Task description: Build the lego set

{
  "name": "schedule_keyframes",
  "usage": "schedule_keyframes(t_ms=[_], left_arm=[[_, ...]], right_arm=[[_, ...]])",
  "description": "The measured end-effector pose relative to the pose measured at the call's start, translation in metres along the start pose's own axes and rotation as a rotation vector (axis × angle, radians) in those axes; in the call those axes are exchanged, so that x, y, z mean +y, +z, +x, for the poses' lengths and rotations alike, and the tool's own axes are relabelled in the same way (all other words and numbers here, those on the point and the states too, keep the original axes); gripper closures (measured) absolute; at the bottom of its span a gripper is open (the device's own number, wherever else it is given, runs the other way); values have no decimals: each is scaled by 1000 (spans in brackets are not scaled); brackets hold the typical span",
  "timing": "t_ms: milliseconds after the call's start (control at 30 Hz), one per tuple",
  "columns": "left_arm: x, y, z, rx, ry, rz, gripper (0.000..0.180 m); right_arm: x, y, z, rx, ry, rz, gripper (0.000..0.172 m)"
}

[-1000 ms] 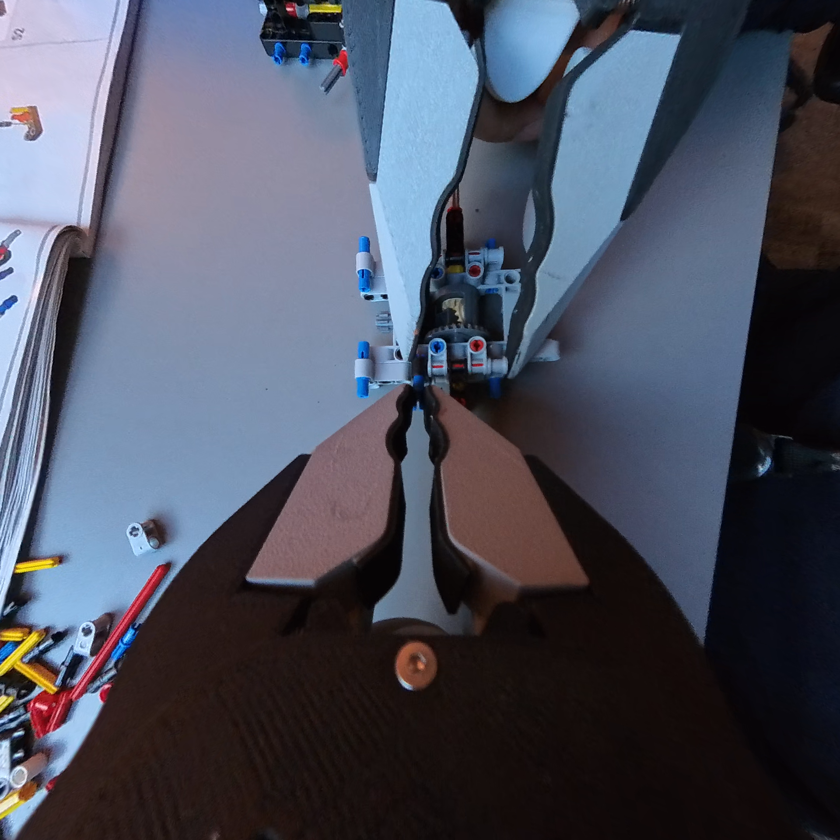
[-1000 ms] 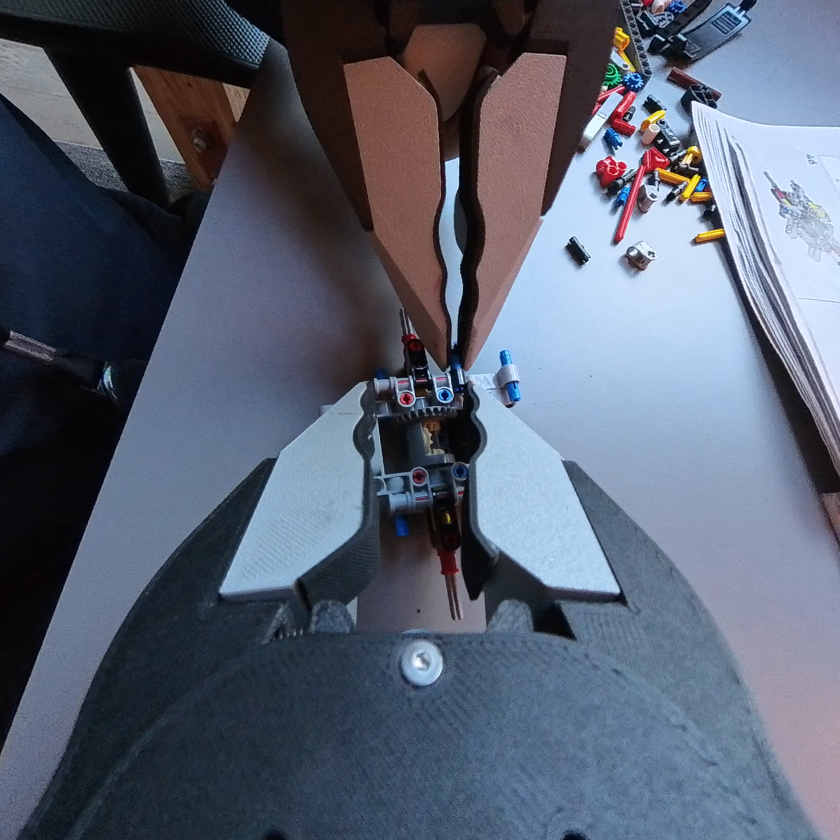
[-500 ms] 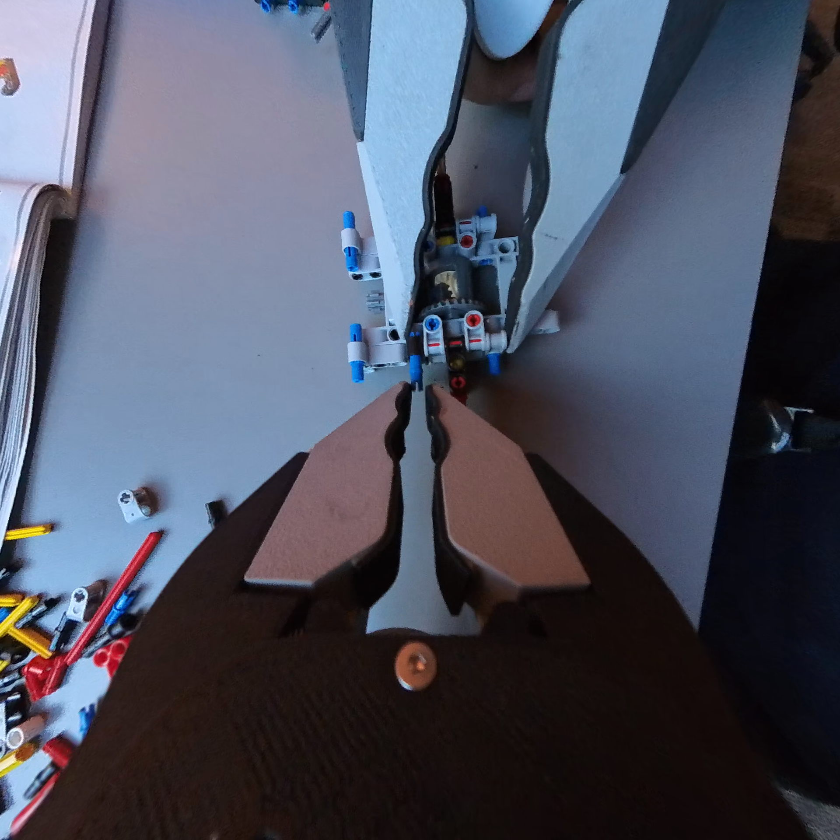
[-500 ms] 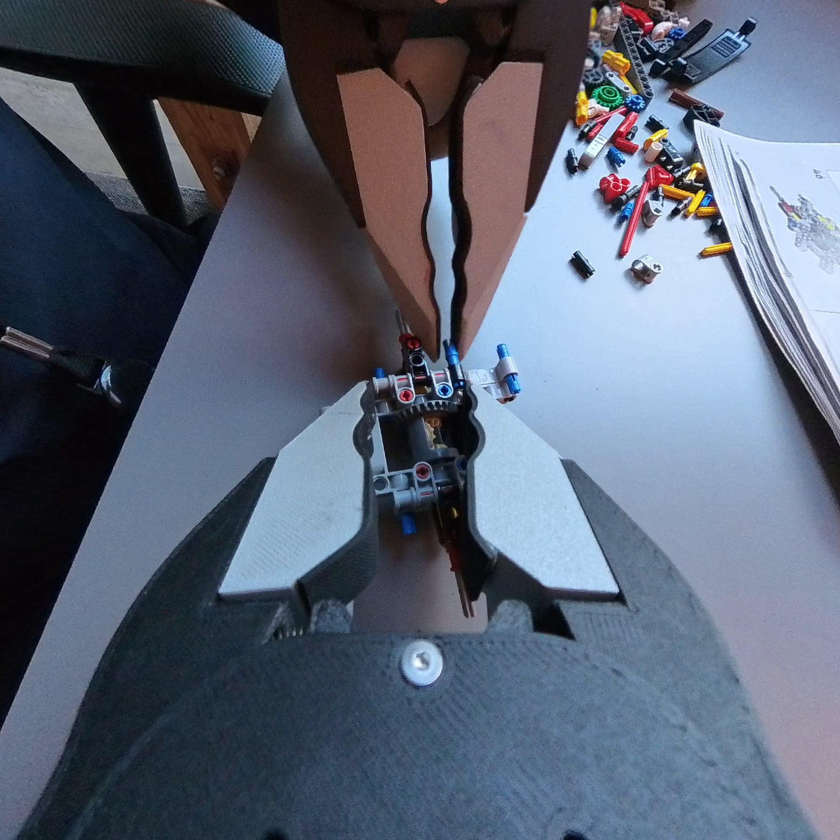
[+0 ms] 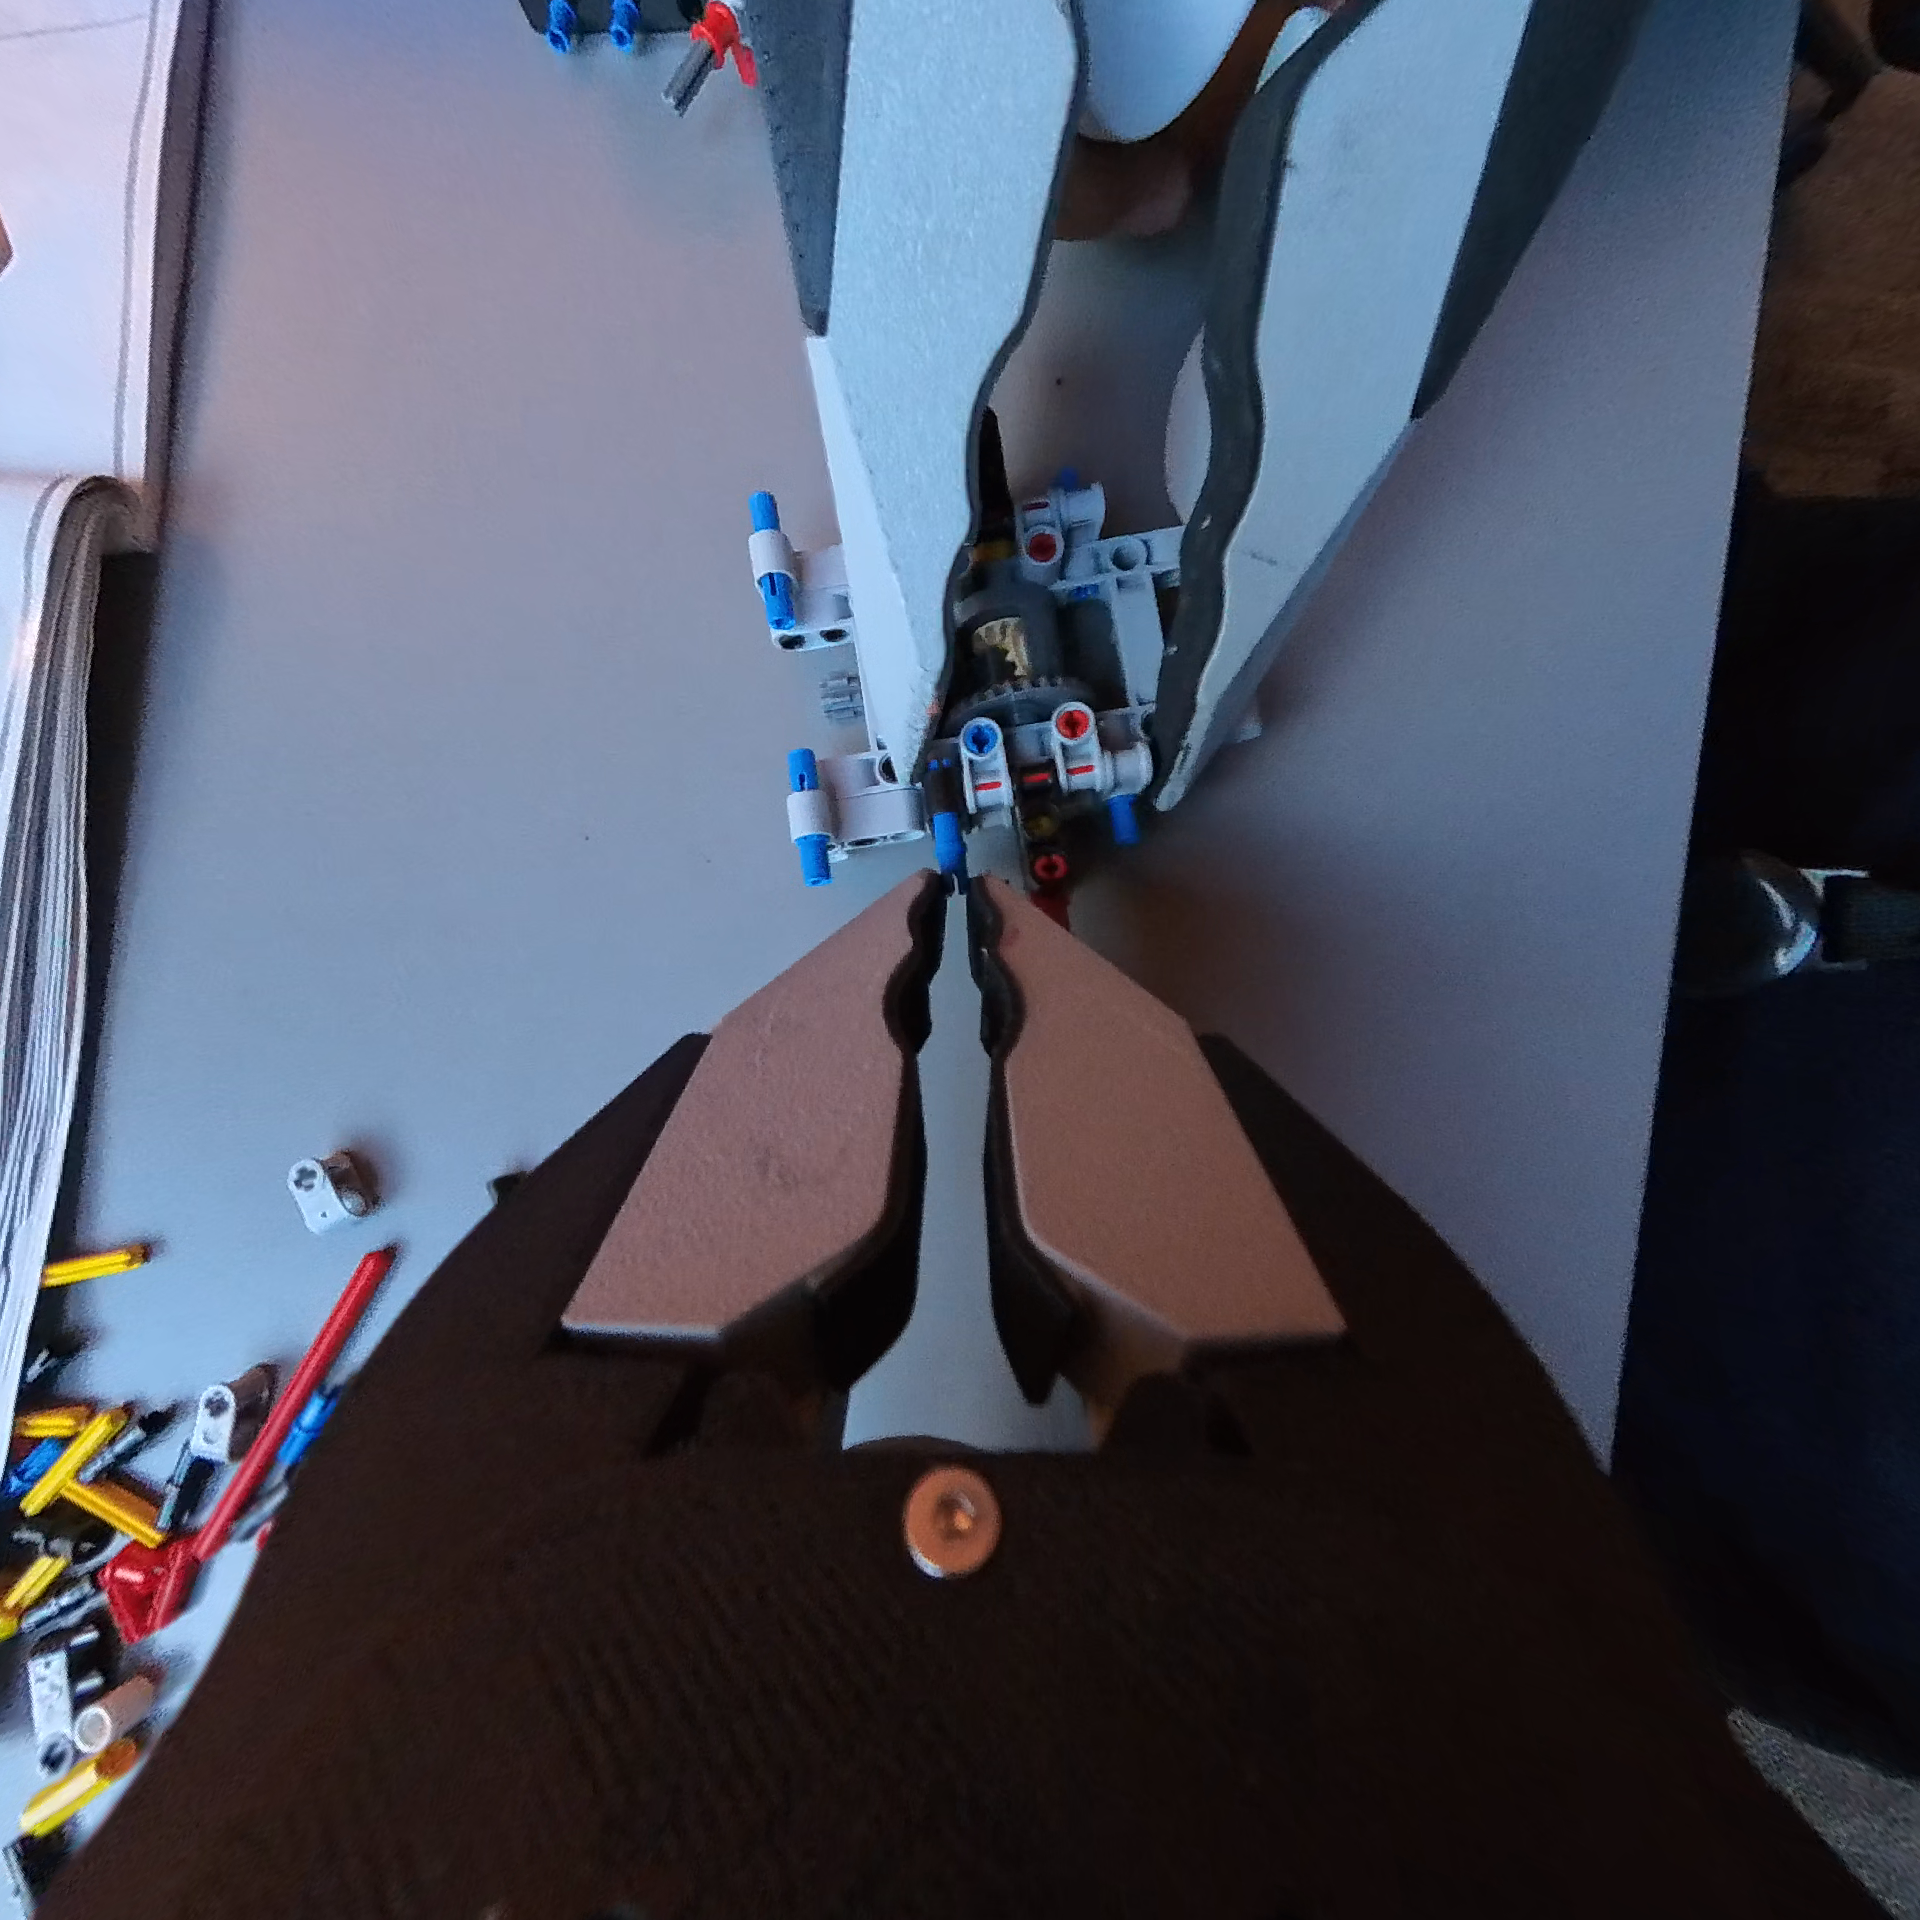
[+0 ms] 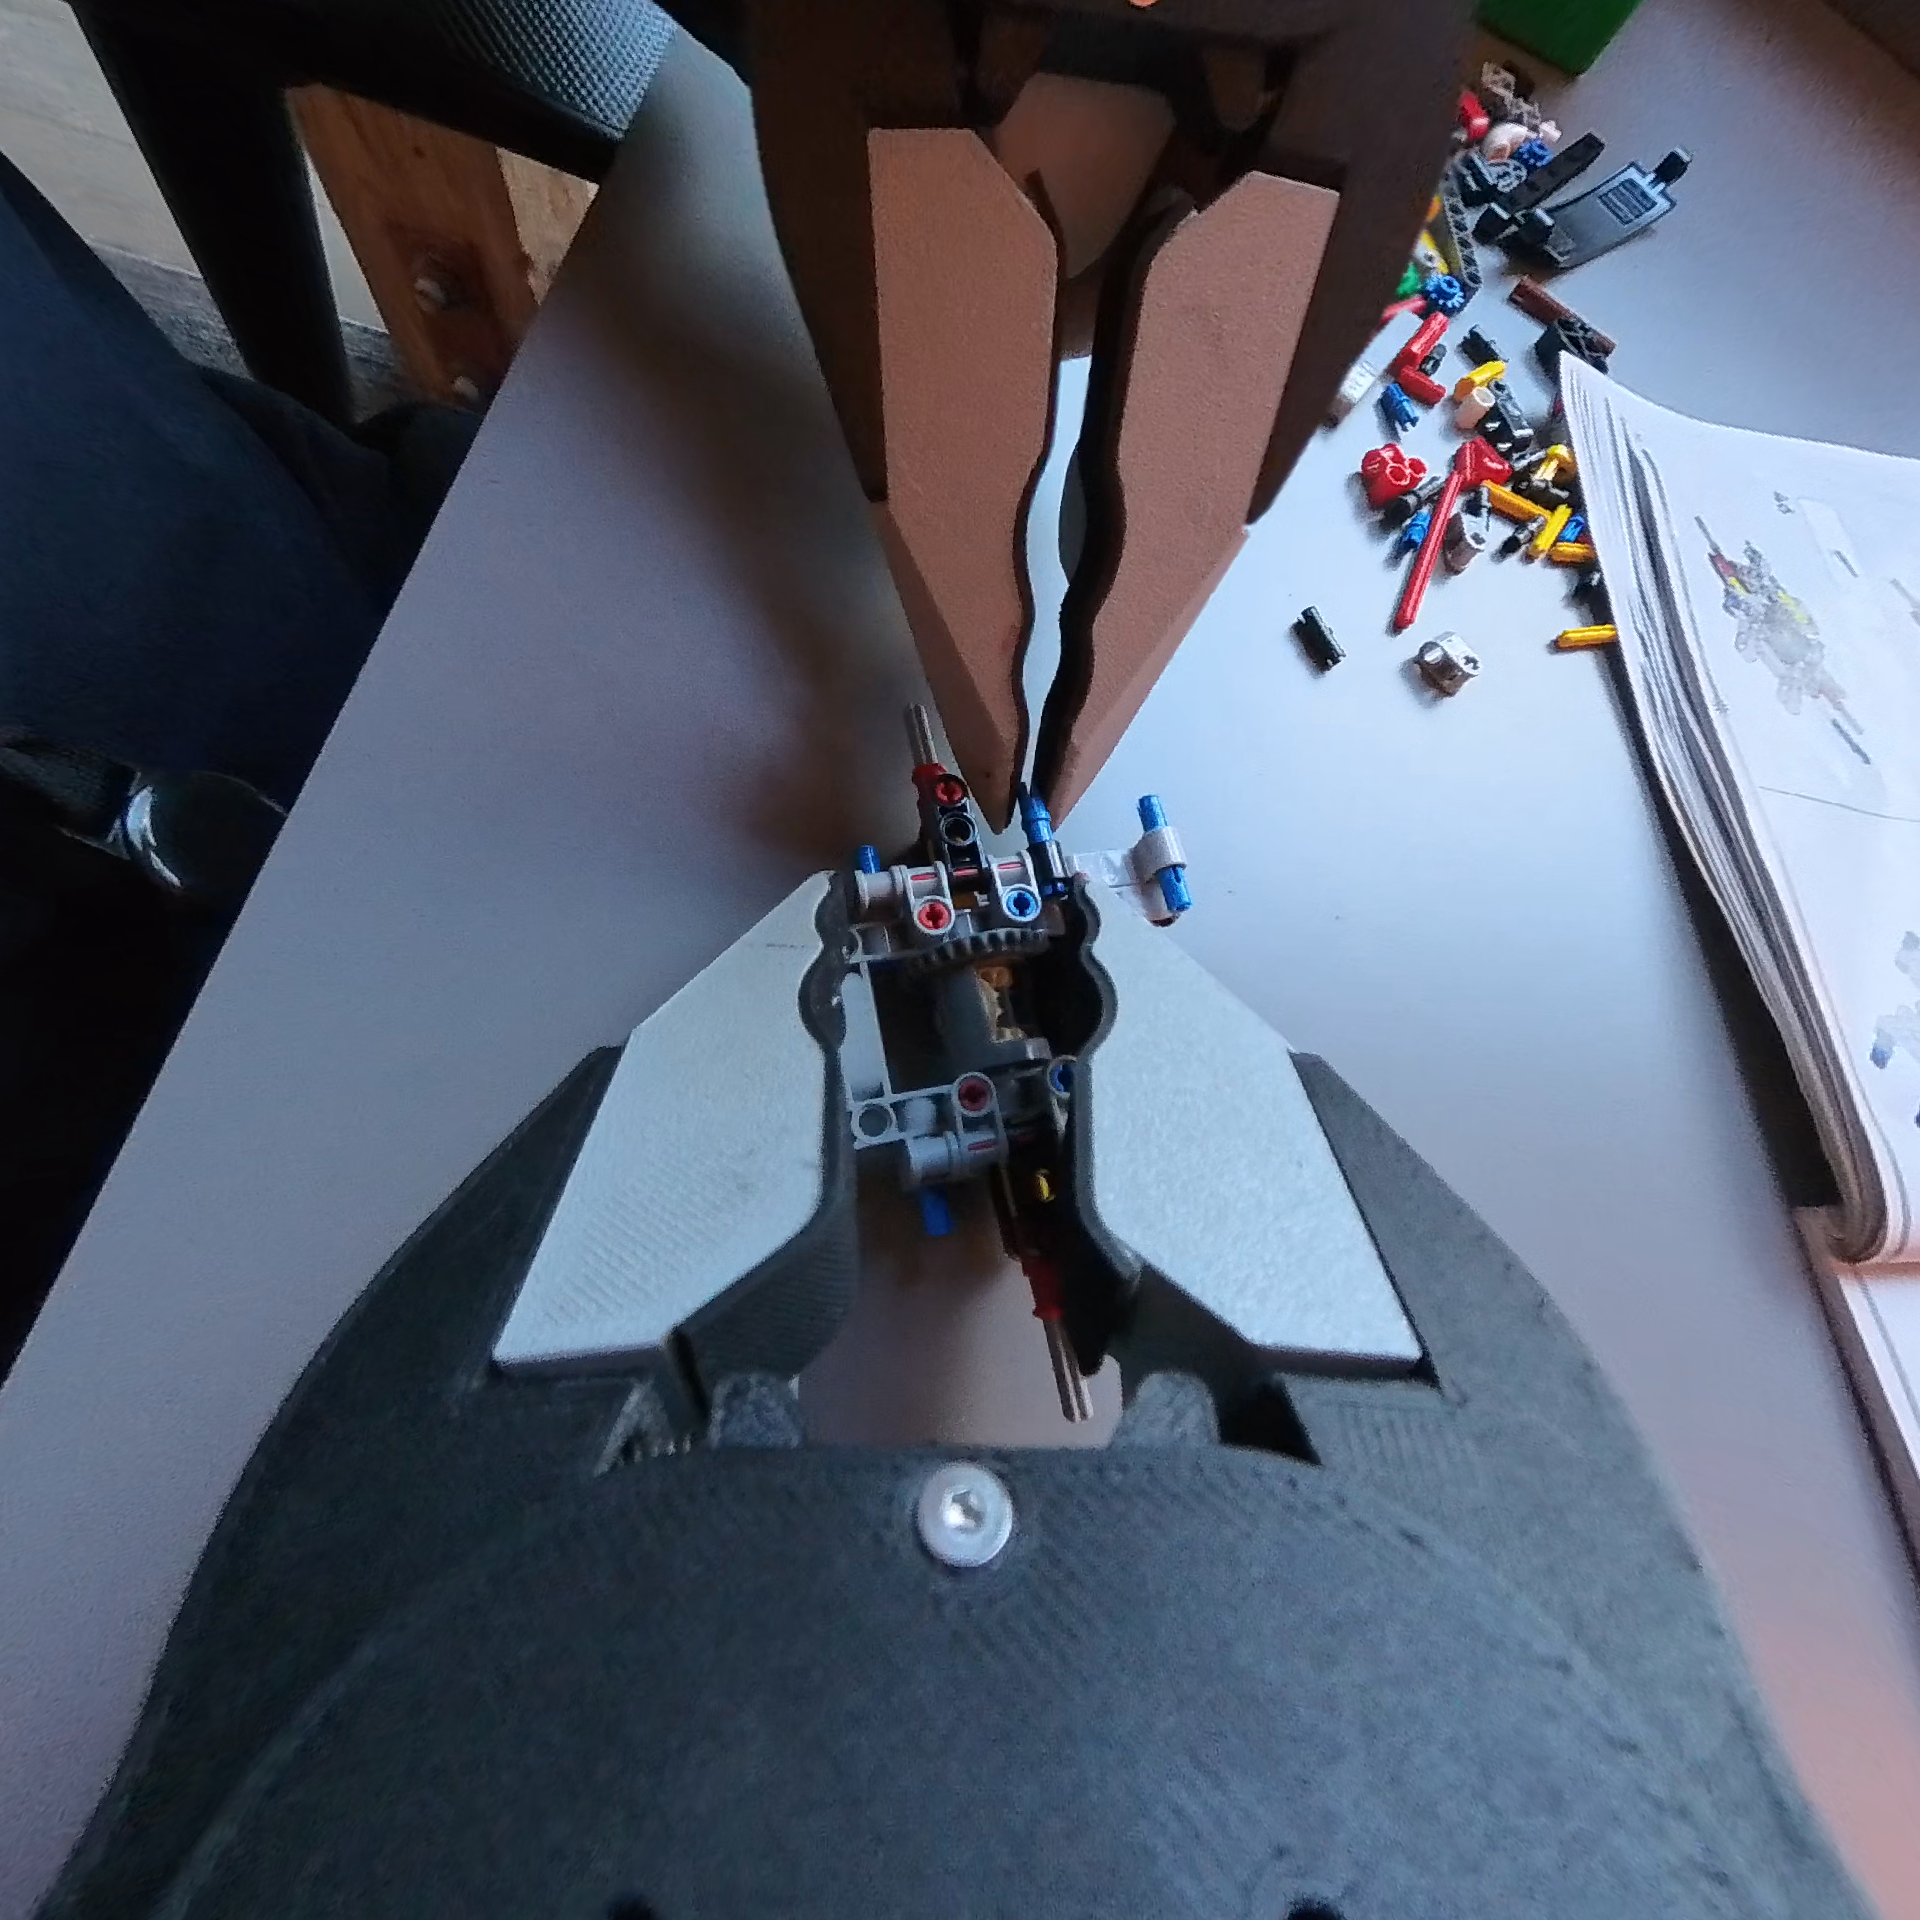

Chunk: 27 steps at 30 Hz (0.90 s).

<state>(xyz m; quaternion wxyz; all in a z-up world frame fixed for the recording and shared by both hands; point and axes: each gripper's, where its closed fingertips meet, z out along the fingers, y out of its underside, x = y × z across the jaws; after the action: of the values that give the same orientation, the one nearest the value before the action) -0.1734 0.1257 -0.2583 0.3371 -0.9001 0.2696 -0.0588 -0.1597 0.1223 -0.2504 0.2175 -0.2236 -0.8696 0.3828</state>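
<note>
Left claw (image 5: pixel 954 883) narrow, tips nipping end of a blue pin (image 5: pixel 945 840) that sticks out of the grey gear assembly (image 5: pixel 1049 665); right wrist view confirms pin (image 6: pixel 1036 816) pinched between the brown tips. Right claw (image 6: pixel 961 904) wider, clamped on both sides of assembly (image 6: pixel 961 1029), pads pressed to its frame; assy w/ dark gear, red & blue pin ends, long axle w/ red bush (image 6: pixel 1049 1299) running back between the fingers. Assy low over worktop (image 5: pixel 468 623), near its right edge as seen from left wrist cam; contact w/ worktop can't be told.

Just beside assy, on worktop: two white connectors w/ blue pins (image 5: pixel 800 561) (image 5: pixel 842 810), small grey gear (image 5: pixel 842 698) between them. Loose connector (image 5: pixel 330 1193) further toward the near-left corner, then a pile of parts (image 5: pixel 104 1475): red axle (image 5: pixel 301 1392), yellow axles, black bits. Open booklet (image 5: pixel 62 727) along left edge. More parts at far edge (image 5: pixel 665 42). Same pile (image 6: pixel 1475 488) and booklet (image 6: pixel 1766 727) on the right in the right wrist view, black pin (image 6: pixel 1320 636) lying apart from the pile.
</note>
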Motion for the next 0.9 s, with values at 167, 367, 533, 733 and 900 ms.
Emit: schedule_keyframes(t_ms=[167, 367, 533, 733, 900], left_arm=[[0, -1, 1, 38, 24, -19, 179], [-1, 0, 0, 98, -5, -13, 179], [-1, 2, -2, 91, 18, -28, 179], [-1, 2, -4, 88, 43, -45, 179], [0, 1, -5, 97, 74, -60, 179]], right_arm=[[-1, 0, 0, 24, -66, 7, 135], [1, -1, 2, 28, -77, 11, 135], [-1, -4, 7, 43, -65, 26, 129], [-1, -3, 5, -6, -100, 7, 135], [-1, -2, 6, -47, -81, 4, 136]])
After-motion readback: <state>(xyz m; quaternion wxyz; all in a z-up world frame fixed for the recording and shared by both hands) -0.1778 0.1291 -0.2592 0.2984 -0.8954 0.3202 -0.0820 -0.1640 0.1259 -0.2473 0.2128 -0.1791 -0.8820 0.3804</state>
